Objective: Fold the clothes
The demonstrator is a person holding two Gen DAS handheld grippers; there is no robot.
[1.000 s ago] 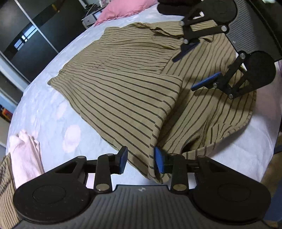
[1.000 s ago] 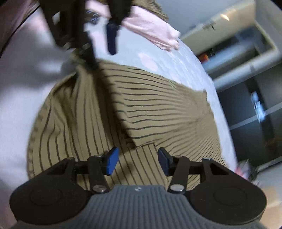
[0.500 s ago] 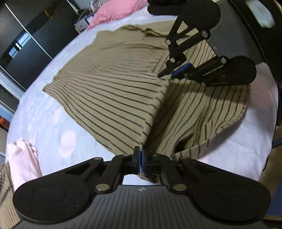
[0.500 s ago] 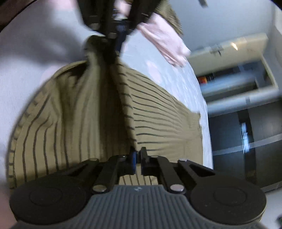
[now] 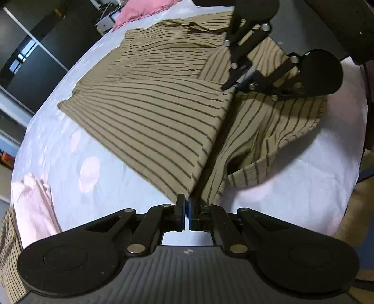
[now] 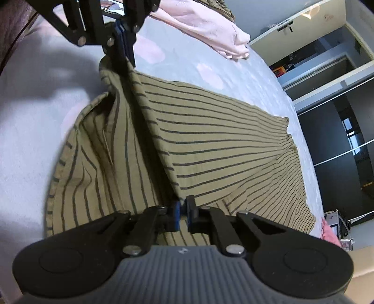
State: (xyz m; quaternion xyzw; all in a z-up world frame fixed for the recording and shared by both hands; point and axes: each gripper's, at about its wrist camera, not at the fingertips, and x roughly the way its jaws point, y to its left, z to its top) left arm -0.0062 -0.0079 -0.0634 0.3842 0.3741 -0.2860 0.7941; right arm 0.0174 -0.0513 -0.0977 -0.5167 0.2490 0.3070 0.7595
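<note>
While the striped shirt [image 5: 149, 110] lies spread on the pale bedsheet [image 5: 303, 187], both grippers pinch one raised fold edge. Left gripper [image 5: 186, 211]: jaws closed on the near end of the fold. Right gripper [image 6: 183, 211]: jaws closed on the far end, beside the shirt's right half. Fabric between them forms a taut ridge; the right half sags and bunches. Pink garment [image 5: 35, 205] sits near left on the sheet; pink pillow [image 5: 145, 9] at far edge.
</note>
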